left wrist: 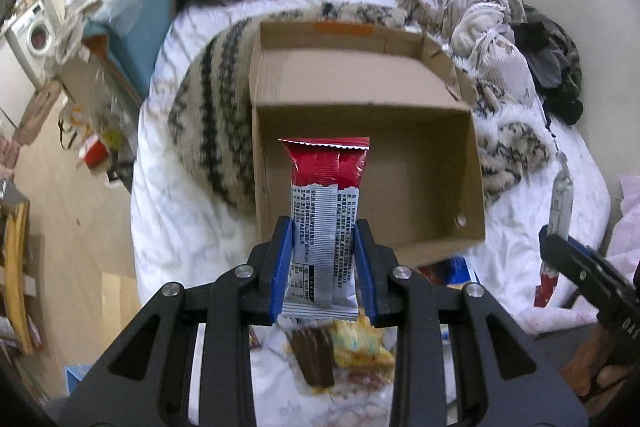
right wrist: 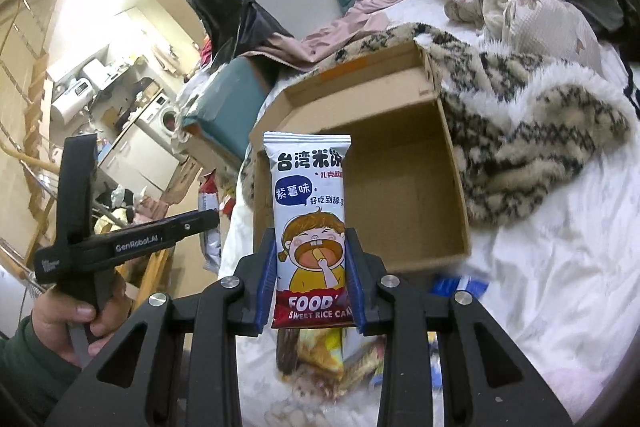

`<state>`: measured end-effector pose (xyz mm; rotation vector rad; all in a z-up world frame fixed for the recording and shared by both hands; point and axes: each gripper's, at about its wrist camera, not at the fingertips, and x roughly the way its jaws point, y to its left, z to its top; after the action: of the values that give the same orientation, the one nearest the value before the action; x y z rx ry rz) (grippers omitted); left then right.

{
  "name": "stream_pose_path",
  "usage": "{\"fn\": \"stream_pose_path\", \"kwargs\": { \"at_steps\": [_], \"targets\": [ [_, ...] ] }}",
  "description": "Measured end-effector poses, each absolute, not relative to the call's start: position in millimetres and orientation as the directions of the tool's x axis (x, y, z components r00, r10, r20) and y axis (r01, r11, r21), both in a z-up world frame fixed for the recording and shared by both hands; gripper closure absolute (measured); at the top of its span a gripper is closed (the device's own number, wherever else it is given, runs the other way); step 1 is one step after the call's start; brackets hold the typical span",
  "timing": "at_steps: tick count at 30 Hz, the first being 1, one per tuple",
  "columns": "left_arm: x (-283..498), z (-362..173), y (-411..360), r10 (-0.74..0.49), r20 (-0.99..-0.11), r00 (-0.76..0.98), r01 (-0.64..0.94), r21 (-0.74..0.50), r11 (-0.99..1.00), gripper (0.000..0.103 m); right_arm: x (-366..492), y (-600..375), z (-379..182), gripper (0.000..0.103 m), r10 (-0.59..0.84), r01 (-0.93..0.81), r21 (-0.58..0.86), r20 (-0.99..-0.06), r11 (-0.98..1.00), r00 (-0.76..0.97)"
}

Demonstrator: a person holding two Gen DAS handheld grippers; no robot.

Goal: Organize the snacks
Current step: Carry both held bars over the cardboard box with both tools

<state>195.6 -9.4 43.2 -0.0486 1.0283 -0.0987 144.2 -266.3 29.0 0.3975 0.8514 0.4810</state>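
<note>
My left tongs (left wrist: 323,267) are closed on a red-and-white snack packet (left wrist: 326,203), seen from its printed back side, with the blue pads pressing its two long edges. My right tongs (right wrist: 312,275) grip a rice cake packet (right wrist: 310,227) in the same way; this one shows a cartoon child and the words "sweet rice cake". Both packets are flat, glossy foil pillows with crimped ends, and they look light and a little slippery.

Under the tongs, on the white bed sheet (right wrist: 560,307), lies a small heap of other snacks (left wrist: 344,351): a brown wrapper, a yellow one and something blue. They are blurred, so I cannot name them better.

Behind them the cardboard box (left wrist: 468,187) stands open on the bed, partly on a fuzzy patterned blanket (right wrist: 540,155). Its inside looks empty, plain matte brown, with stiff walls and a raised flap.

So I judge the task is only at its beginning: two packets are lifted, none is in the box yet, and the heap is left to sort.
</note>
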Motion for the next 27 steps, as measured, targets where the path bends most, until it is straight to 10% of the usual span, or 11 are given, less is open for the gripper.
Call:
{"fn": "stream_pose_path", "kwargs": {
  "at_steps": [27],
  "targets": [
    [255,-35,-32,-0.067,-0.85,0.523,0.112,-0.009,0.994,0.077,248,-259,-64,0.07,0.45,-0.11,0.45,-0.776,0.886,0.441]
  ]
}}
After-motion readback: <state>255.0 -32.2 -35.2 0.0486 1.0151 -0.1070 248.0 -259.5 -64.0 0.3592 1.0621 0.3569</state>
